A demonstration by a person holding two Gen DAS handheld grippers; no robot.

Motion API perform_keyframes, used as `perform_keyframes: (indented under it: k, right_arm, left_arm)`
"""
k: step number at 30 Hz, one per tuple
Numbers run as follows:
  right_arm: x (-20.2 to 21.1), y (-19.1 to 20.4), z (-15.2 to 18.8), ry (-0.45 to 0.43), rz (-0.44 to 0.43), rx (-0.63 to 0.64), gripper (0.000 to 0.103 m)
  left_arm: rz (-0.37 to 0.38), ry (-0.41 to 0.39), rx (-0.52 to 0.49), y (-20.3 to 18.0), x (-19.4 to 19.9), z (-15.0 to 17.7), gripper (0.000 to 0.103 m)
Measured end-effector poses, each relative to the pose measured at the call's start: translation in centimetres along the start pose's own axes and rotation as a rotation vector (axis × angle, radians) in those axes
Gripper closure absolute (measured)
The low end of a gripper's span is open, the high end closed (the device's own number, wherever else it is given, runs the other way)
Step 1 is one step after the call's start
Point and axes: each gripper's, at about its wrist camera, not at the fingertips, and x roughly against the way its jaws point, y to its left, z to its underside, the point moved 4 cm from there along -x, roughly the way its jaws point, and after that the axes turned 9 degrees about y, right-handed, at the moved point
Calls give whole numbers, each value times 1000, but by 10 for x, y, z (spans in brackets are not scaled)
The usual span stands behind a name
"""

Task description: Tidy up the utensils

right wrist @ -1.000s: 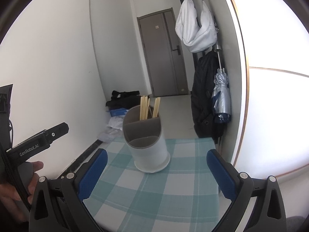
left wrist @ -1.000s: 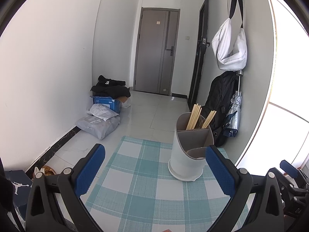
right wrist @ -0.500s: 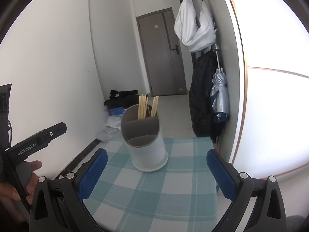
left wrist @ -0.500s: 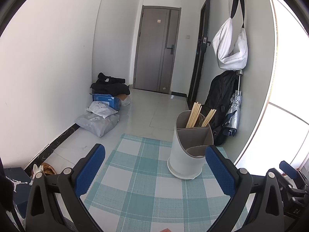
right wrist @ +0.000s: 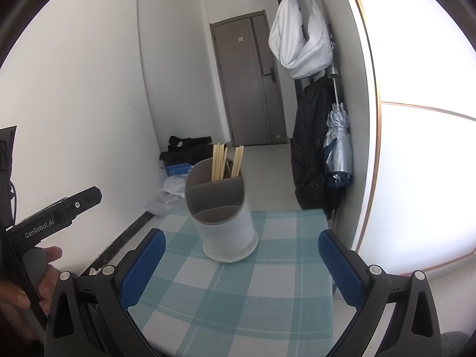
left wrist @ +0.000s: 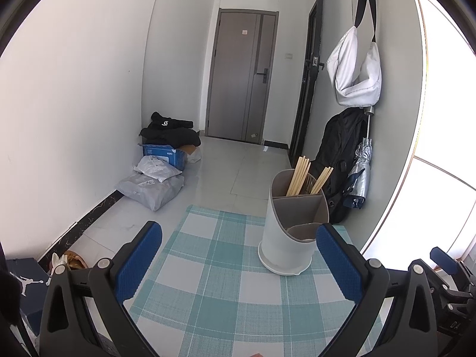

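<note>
So the utensil holder (left wrist: 290, 232) is sitting upright on our checked tablecloth (left wrist: 226, 291), toward the far end of the table and over to the right side in the left camera. In the right camera the holder (right wrist: 221, 214) shows up more centred, just past the gripper tips. It's white outside, grey inside, with dividers splitting it into compartments. The back compartment has a bunch of wooden chopsticks (left wrist: 306, 175) standing in it, leaning a bit and fanned out; from the other side the chopsticks (right wrist: 226, 162) look split into two little clusters. The nearer compartments look empty as far as we can see into them.

Our left gripper (left wrist: 238, 258) has its blue-padded fingers (left wrist: 138, 258) spread wide apart with nothing between them, hanging over the cloth short of the holder. The right gripper (right wrist: 241, 264) is the same deal, fingers (right wrist: 340, 267) well apart and holding nothing. In the right camera we can see a hand (right wrist: 23, 279) wrapped around the left tool's handle at the lower left.

Further out: a grey door (left wrist: 242, 77) at the end of the hallway, a white bag (left wrist: 355, 68) hanging on the right wall, a black backpack (left wrist: 339, 154) and a folded silver umbrella (left wrist: 361, 169) below it, and parcels (left wrist: 151, 184) on the floor by the left wall.
</note>
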Motion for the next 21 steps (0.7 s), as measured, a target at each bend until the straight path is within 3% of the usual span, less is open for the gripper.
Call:
perform_keyframes:
  k: [21]
  right_arm:
    - [1,0,1,0,5,-1,0]
  left_arm:
    - [-2,2,7,1,1,1,1]
